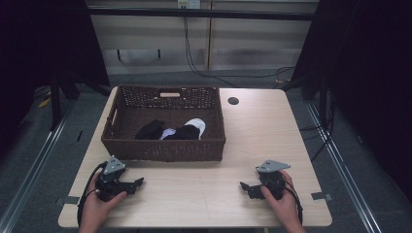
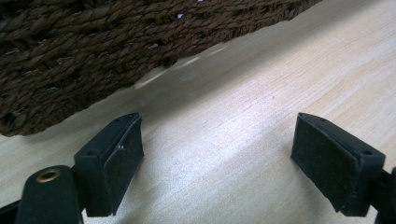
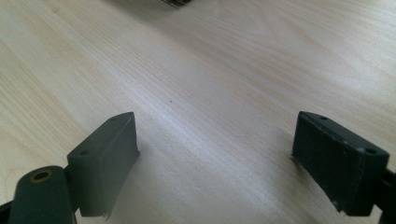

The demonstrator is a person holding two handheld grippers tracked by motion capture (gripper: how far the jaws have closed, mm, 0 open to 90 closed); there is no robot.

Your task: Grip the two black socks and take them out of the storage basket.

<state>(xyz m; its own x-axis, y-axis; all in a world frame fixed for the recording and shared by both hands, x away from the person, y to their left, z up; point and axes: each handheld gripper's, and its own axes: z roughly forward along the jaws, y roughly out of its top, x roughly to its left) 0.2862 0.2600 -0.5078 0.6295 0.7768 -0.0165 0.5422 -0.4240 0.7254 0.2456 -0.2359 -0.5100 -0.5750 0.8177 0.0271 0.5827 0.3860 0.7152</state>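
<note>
High view: left gripper [image 1: 137,183] and right gripper [image 1: 244,186], jaws apart, empty, on table [image 1: 204,194]; wicker basket [image 1: 163,150] with socks [image 1: 170,130].

Dark woven basket [image 1: 165,148] sits on the table's left half, holding black and white socks [image 1: 172,130]

Basket [image 2: 93,51] cut off by frame top; socks [image 1: 170,130] tangled, count unclear.

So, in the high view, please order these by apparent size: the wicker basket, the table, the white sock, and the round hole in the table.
1. table
2. wicker basket
3. white sock, partly hidden under dark socks, so its full size is unsure
4. round hole
</note>
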